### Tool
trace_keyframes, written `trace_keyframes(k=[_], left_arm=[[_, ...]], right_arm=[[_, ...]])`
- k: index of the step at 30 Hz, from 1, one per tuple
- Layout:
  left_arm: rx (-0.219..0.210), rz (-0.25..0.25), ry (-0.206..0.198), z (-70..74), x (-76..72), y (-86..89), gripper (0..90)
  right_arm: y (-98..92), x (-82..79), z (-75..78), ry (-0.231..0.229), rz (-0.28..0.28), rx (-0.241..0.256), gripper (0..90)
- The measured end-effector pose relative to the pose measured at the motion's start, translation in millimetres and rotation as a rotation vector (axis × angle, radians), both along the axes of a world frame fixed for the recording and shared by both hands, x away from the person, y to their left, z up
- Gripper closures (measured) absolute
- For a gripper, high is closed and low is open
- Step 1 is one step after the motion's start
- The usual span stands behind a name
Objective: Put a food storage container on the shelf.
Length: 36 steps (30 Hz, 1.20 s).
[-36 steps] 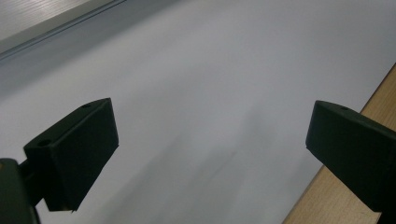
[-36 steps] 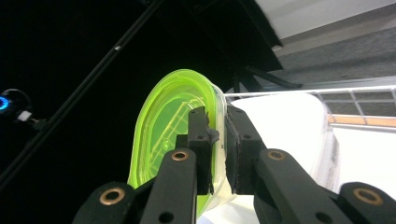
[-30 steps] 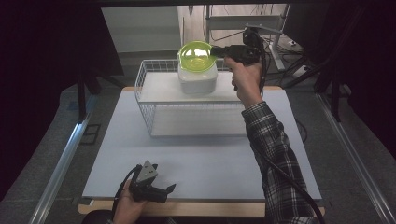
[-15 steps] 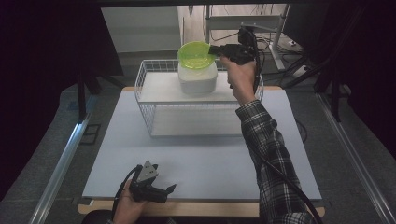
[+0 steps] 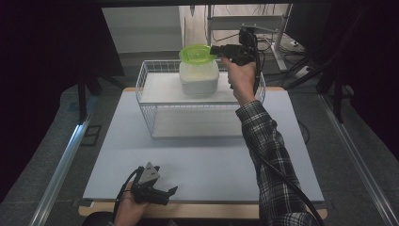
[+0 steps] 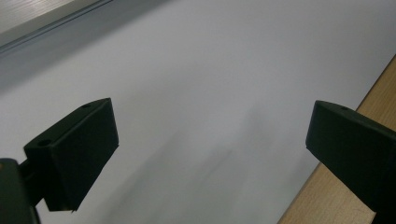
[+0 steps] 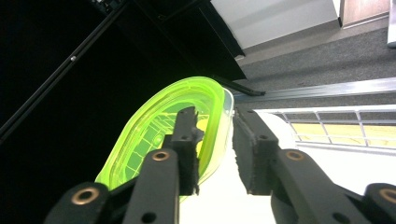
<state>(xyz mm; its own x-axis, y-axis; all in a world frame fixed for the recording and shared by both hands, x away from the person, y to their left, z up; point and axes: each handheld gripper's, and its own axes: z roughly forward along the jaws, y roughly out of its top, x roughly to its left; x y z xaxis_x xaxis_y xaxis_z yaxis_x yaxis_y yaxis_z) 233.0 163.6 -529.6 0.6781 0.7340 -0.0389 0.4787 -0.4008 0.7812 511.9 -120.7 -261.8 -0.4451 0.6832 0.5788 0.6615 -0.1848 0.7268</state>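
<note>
From the high view, the right gripper [image 5: 221, 49] is held out over the far side of the worktop, its jaws clenched on the rim of a bright green translucent plastic lid [image 5: 196, 53]. The lid sits tilted on top of a milky white plastic container [image 5: 199, 77], which stands in the far part of a white wire basket [image 5: 150, 117]. The step in hand looks like either peeling the lid off or seating it; the pictures alone do not settle which. The left gripper [image 5: 165, 192] lies at the near left edge, cradled in the person's left hand [image 5: 126, 211], well apart from the basket.

In the left gripper view, the two black jaws stand released and wide apart, with nothing between them, above the pale grey mat [image 6: 210, 84] and a strip of the wooden worktop edge [image 6: 336, 200].

In the right gripper view, the jaws pinch the lid's [image 7: 173, 126] raised rim, one jaw inside the lid and one outside, the lid steeply tilted in that view. The next move would call for a steady grip and a level lid, with the container perhaps needing bracing.

The mat covers most of the worktop; dark curtains, grey carpet and metal rails surround it.
</note>
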Motion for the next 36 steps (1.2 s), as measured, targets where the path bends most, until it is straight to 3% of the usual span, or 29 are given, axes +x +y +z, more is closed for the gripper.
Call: trace_keyframes(k=[3, 4, 5, 6, 7, 8, 15, 23, 27, 36], left_arm=[[-0.001, 0.000, 0.002, -0.2, -0.1, -0.2, 2.1], [-0.001, 0.000, 0.003, -0.2, 0.0, -0.3, 2.1], [-0.001, 0.000, 0.003, -0.3, 0.0, -0.4, 2.1], [0.000, -0.001, 0.003, -0.3, 0.0, -0.4, 2.1], [0.001, -0.001, 0.002, -0.3, 0.0, -0.5, 2.0], [0.000, -0.002, 0.003, -0.3, -0.1, -0.6, 2.0], [0.005, -0.003, 0.005, -0.8, 0.3, -0.9, 2.1], [0.013, -0.006, 0.010, -1.3, 0.5, -1.3, 2.0], [0.009, -0.004, 0.008, -1.2, 0.3, -1.5, 2.1], [0.004, -0.004, 0.013, -1.0, 0.4, -1.0, 2.1]], right_arm=[[-0.5, -0.7, 1.0, -0.012, 0.004, 0.010, 56.4], [-0.5, -0.7, 1.0, -0.012, 0.004, 0.010, 56.4], [-0.6, -1.4, 0.6, -0.026, 0.014, 0.007, 49.1], [-0.6, -1.4, 0.6, -0.026, 0.014, 0.007, 49.1], [-0.6, -1.8, 0.5, -0.040, 0.026, 0.008, 41.3], [-0.6, -1.8, 0.5, -0.040, 0.026, 0.008, 41.3], [-3.4, -3.1, -2.6, -0.083, 0.059, -0.027, 18.9], [-6.5, -9.9, -4.5, -0.147, 0.113, -0.054, 11.2], [-8.0, -17.7, -7.7, -0.187, 0.144, -0.104, 8.5], [-14.2, -29.4, -11.9, -0.215, 0.169, -0.146, 5.1]])
